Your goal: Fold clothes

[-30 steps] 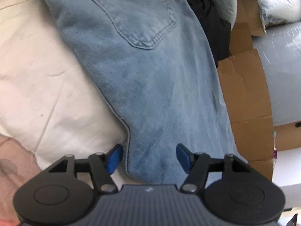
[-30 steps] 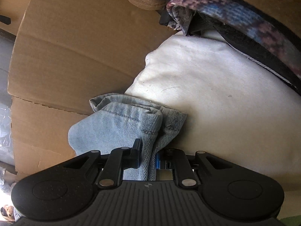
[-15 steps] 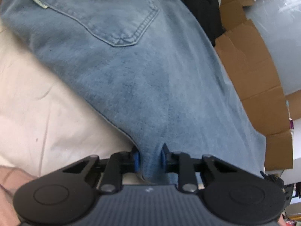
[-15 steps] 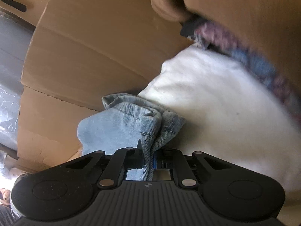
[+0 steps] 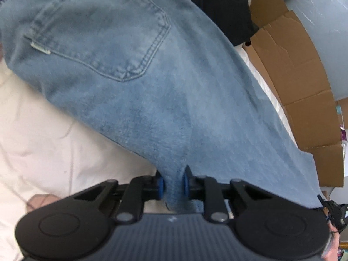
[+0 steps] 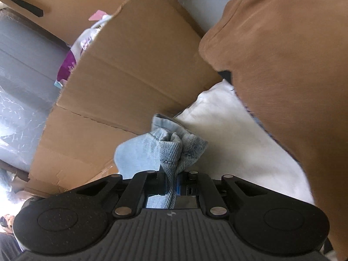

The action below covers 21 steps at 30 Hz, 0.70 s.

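The left gripper had just been closing, and its blue pads were pressing from both sides on a bunched fold of the jeans. Straight ahead of it the denim rose as a wide sheet, with the back pocket further ahead and to the left. The pale bedding lay below on the left, and flat cardboard stood off to the right with some dark clothes beyond the jeans. The right gripper was closed tightly on a narrow edge of the same jeans, near the hem, which stood crumpled just in front of its fingers. Past the hem the cardboard leaned ahead and to the left, the white bedding was ahead on the right, and a brown garment filled the upper right, close to the camera. I judge that the step in hand was the lift: both ends of the jeans were held and the cloth hung between the two grippers, so the fold itself was not yet made. The next move probably calls for carrying the hem end over to the pocket end, keeping both grips firm. The cloth should be kept stretched so the halves lie flat on the bedding. A risk was that the thick fold slips from the left pads.
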Motion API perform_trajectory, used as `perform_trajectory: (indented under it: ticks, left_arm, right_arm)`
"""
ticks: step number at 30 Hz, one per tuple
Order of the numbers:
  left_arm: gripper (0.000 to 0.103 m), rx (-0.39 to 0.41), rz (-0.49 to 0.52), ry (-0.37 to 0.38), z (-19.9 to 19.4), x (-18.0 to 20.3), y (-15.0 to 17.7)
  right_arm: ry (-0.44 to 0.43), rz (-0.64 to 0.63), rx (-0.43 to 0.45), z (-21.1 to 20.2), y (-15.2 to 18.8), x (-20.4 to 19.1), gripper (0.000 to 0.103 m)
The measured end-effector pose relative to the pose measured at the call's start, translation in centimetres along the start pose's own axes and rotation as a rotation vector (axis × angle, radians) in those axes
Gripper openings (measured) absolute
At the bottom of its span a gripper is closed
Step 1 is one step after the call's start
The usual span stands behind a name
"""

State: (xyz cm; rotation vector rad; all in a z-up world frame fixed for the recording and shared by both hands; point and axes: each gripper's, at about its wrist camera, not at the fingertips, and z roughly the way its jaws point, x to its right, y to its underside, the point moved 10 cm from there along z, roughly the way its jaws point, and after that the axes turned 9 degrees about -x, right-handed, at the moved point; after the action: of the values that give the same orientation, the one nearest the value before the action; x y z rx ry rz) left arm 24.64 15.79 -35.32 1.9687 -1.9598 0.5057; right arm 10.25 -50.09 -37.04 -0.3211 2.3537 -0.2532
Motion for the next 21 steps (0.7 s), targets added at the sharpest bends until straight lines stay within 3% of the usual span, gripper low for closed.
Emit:
perform_trajectory:
  ticks: [8,21]
  left_arm:
    - [0.018,-0.025,0.041,-0.056,-3.2,0.3,0.3]
    - [0.018,-0.069,0.106,-0.134,-4.3,-0.7,1.2]
  right_arm:
    - [0.011,-0.029,-0.023,-5.0,2.2,0.9,0.006]
    - [0.064,-0.003,-0.030,-15.2,7.5,5.8,0.006]
